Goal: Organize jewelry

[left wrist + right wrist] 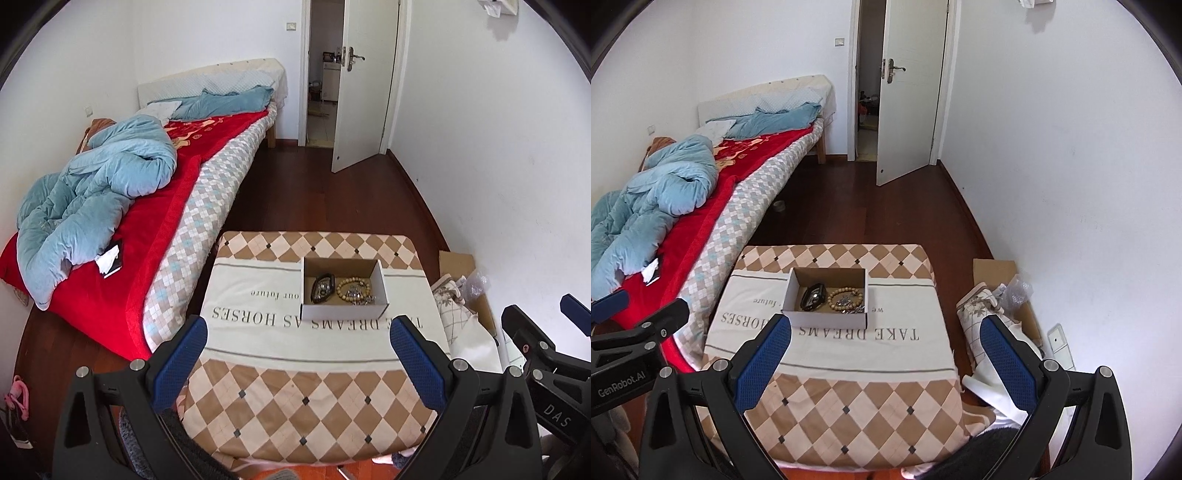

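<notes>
A small open cardboard box [343, 310] [827, 315] stands on a cloth-covered table [314, 376] [849, 387]. Inside lie a dark bracelet [322, 288] [813, 296], a tan beaded bracelet [354, 287] [846, 295] and silvery jewelry [364, 299] [854, 307]. My left gripper [299, 347] is open and empty above the table's near half, short of the box. My right gripper [886, 347] is open and empty, also short of the box. The right gripper shows at the right edge of the left wrist view [546, 332]; the left gripper shows at the left of the right wrist view [639, 314].
A bed [122, 229] with a red blanket and blue quilt runs along the left of the table. Folded cloth, cardboard and plastic [997, 306] lie on the floor to the right. A white door [908, 92] stands open at the back over dark wood floor.
</notes>
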A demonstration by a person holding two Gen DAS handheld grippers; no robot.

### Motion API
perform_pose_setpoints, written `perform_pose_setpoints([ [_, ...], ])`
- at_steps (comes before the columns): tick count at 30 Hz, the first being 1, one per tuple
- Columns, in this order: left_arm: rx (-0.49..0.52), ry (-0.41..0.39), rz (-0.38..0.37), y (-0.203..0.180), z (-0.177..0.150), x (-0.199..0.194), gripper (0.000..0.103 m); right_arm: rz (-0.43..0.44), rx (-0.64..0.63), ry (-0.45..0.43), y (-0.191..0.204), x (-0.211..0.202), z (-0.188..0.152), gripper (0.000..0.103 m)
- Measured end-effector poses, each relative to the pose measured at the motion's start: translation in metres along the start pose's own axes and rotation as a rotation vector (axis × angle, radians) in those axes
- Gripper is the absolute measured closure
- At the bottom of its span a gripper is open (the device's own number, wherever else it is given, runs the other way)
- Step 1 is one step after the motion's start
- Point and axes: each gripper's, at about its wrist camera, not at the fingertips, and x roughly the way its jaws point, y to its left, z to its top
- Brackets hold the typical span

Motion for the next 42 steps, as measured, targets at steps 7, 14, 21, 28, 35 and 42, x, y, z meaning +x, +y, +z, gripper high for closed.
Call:
perform_pose_setpoints([
  [7,0.021,0.01,0.017,-0.003,0.016,0.027,0.0,-0.046,0.002,0.004,0.001,0.032,0.018,0.0],
  [14,0.0,0.021,0.018,0.001,0.035,0.055,0.0,-0.062,0.008,0.043,0.001,0.07,0.027,0.0],
  [21,-0.005,0.057,0.035,0.001,0.045,0.087,0.0,-0.067,0.003,0.081,0.003,0.109,0.036,0.0],
  [28,0.013,0.101,0.036,-0.003,0.045,0.11,0.0,-0.061,-0.014,0.12,0.011,0.136,0.039,0.0],
  [35,0.022,0.116,0.035,-0.005,0.043,0.118,0.0,-0.066,-0.023,0.134,0.013,0.145,0.035,0.0],
  [42,0.017,0.117,0.024,-0.003,0.042,0.124,0.0,-0.073,-0.029,0.132,0.013,0.145,0.035,0.0],
])
